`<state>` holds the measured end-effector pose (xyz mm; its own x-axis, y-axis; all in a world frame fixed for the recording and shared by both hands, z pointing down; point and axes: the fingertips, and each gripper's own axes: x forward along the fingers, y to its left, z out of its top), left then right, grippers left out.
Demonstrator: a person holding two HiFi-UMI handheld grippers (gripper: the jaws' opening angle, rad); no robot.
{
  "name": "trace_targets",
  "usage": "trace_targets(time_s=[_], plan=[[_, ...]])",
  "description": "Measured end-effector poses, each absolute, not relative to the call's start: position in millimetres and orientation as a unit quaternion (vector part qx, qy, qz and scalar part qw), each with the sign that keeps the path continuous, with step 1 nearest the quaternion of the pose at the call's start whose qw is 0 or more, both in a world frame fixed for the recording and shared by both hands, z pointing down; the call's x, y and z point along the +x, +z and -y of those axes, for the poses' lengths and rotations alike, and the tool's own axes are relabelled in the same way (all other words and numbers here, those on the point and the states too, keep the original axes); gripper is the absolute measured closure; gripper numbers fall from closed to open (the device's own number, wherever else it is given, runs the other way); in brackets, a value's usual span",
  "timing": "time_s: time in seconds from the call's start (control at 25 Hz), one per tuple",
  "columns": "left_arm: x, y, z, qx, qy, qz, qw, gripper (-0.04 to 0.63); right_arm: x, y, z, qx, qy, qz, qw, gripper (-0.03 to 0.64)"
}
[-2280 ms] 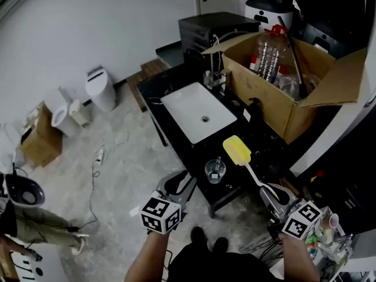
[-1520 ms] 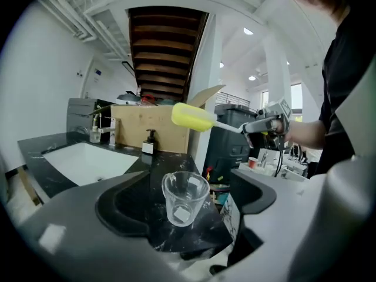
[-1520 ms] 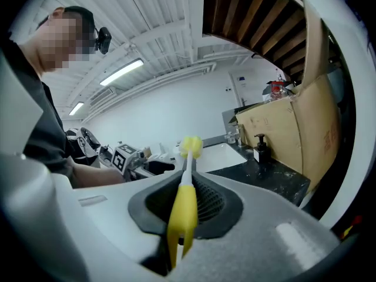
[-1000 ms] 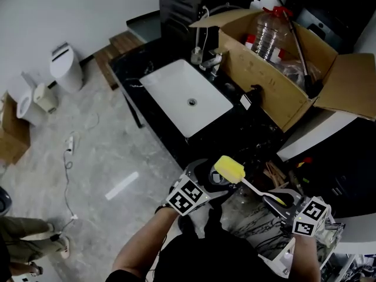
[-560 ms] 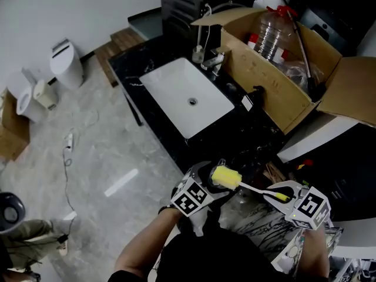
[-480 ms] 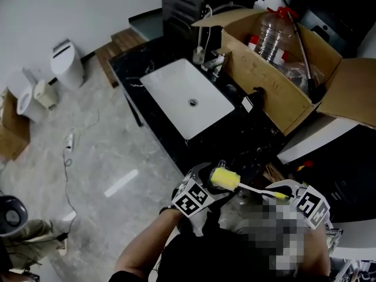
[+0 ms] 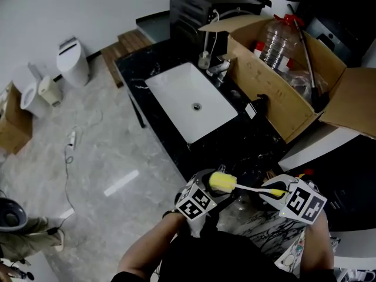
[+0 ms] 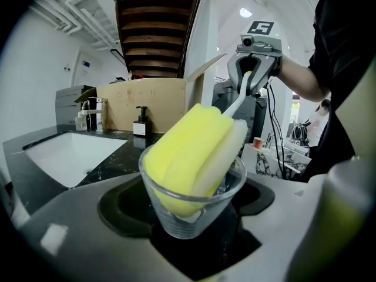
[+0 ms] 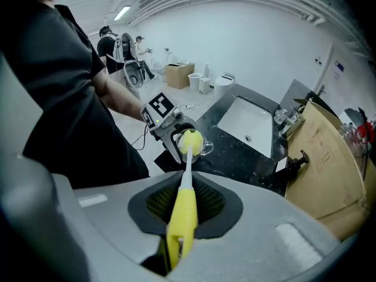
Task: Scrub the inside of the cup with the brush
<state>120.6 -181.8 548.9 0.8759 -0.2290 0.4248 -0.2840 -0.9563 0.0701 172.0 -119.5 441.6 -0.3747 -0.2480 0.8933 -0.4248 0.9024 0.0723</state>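
A clear glass cup (image 8: 194, 213) stands between the jaws of my left gripper (image 8: 194, 242). The jaws are closing, and I see no pad pressing on the glass. The yellow sponge head of the brush (image 8: 197, 157) sits inside the cup. My right gripper (image 9: 182, 216) is shut on the brush's yellow handle (image 9: 183, 213) and points its white stem at the cup (image 9: 202, 146). In the head view both grippers are close to my body at the near end of the black counter. There the left gripper (image 7: 217, 191) faces the right gripper (image 7: 271, 191), with the brush (image 7: 224, 182) between them.
A white sink (image 7: 191, 101) is set into the black counter (image 7: 138, 69), with a faucet (image 7: 207, 56) behind it. An open cardboard box (image 7: 282, 98) holding a large plastic bottle (image 7: 276, 40) fills the right side. A black pump bottle (image 7: 259, 103) stands by the box. Bins (image 7: 73, 60) stand on the floor at left.
Both grippers have drawn closer to my body and to each other. The sponge head has gone from hovering above the cup to sitting inside it.
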Motion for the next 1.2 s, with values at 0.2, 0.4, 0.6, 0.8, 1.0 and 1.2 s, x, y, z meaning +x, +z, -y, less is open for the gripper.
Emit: trace_targets(time_s=[0.2,0.4,0.6,0.8,1.0,1.2], plan=[[122.7,548.1,185.3,0.965,0.209,0.143,0.063,0.181,169.3,440.0,125.6,0.170,0.062,0.808,0.561,0.572],[125.0,550.5,188.4,0.965,0.202,0.148,0.072,0.179,169.0,446.0,132.9,0.150,0.048,0.790,0.592,0.571],[126.1,549.3,188.9,0.963,0.210,0.158,0.060,0.181,167.9,440.2,133.8,0.145,0.041,0.800,0.581,0.571],[125.6,549.5,189.1,0.957,0.232,0.169,0.049,0.179,154.5,423.7,136.8,0.130,0.006,0.803,0.582,0.572],[127.3,550.0,185.1,0.951,0.253,0.174,0.030,0.179,148.1,419.3,134.6,0.102,-0.032,0.776,0.622,0.572],[124.2,552.0,187.0,0.948,0.261,0.180,0.034,0.179,139.3,429.1,138.7,0.076,-0.052,0.754,0.650,0.572]])
